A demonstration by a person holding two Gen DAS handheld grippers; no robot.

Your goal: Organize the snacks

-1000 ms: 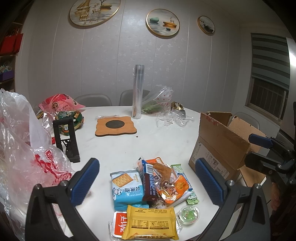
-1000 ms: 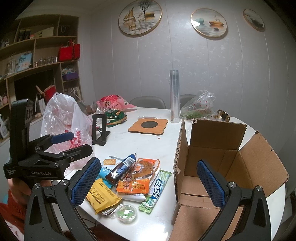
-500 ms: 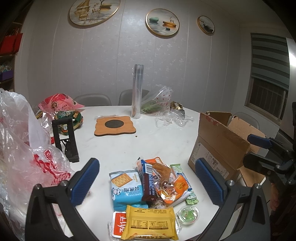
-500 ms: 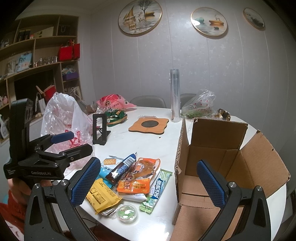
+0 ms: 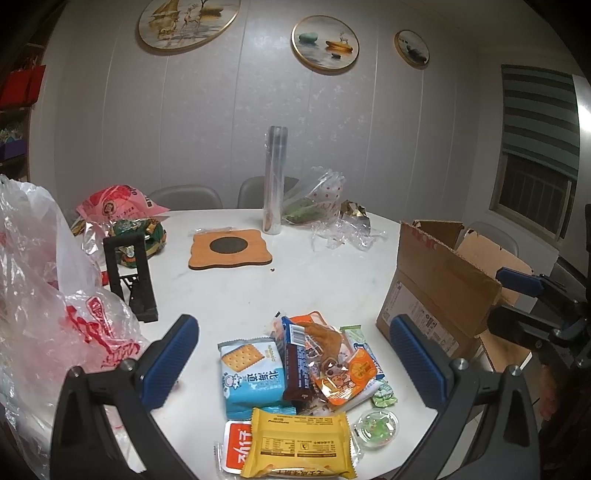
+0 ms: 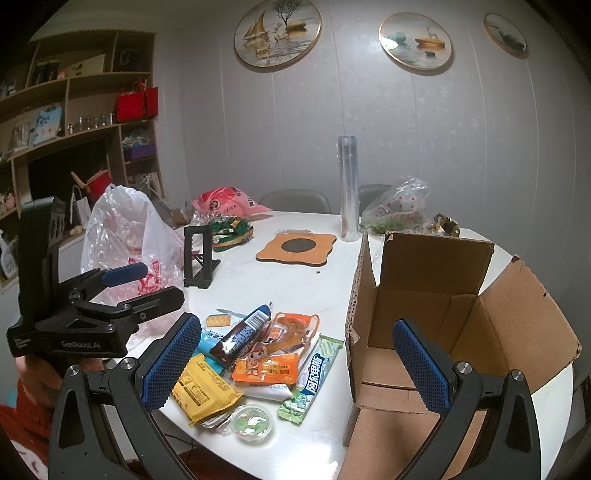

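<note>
We hold both tools, left tool (image 5: pixel 291 365) and right tool (image 6: pixel 297 363), spread apart and empty; snack packets (image 6: pixel 266 354) heaped at nine o'clock of the empty cardboard box (image 6: pixel 436 317), none packed.

Both wrist views over shared table (image 5: pixel 332 280)

Worktop (image 5: pixel 332 288): white, round.
Centre bottom: snack packets (image 5: pixel 295 373).
Right: cardboard box (image 5: pixel 439 295).
Upper centre: wooden trivet (image 5: pixel 231 249).
Left: plastic bag (image 5: pixel 44 306).

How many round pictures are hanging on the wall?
3, in a row high on the wall behind the table: a large sailing-boat picture on the left, a middle-sized one in the centre, and a small one on the right. The frame edges could hide others.
</note>
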